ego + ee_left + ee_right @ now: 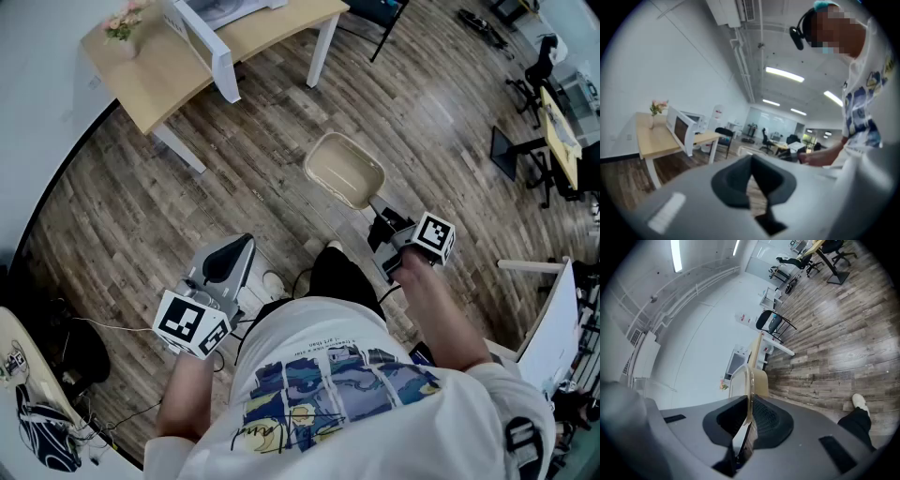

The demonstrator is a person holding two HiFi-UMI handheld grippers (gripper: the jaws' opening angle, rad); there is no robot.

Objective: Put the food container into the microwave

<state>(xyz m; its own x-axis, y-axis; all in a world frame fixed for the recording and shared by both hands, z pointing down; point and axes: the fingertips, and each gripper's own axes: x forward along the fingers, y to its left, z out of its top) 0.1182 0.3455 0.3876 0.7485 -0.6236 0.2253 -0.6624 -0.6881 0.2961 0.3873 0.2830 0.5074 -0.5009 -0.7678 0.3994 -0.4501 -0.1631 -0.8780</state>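
**A:** Where is the food container (345, 170)?

**B:** It is up in the air in front of you, over the wooden floor (441, 122). It is a beige, open tub with its hollow facing your head camera. Your right gripper (375, 214) has it by the near rim.

**A:** How firmly?

**B:** In your right gripper view the jaws are clamped on the thin rim of the food container (746, 380). The wall stands edge-on between the black pads (766, 417), and the right gripper (749, 401) points toward the far wall.

**A:** And your other hand?

**B:** Your left gripper (236, 248) hangs low by your left hip. Its jaws are together at the tips, with nothing between them; only floor shows through the slot below the left gripper (751, 161).

**A:** The microwave?

**B:** The microwave (214, 33) sits on the light wooden table (150, 80), well apart from the container. Its door looks swung out over the table edge. Pink flowers (122, 21) stand at the table's far end. Your left gripper view shows the same microwave (683, 127), table (651, 143) and flowers (657, 107).
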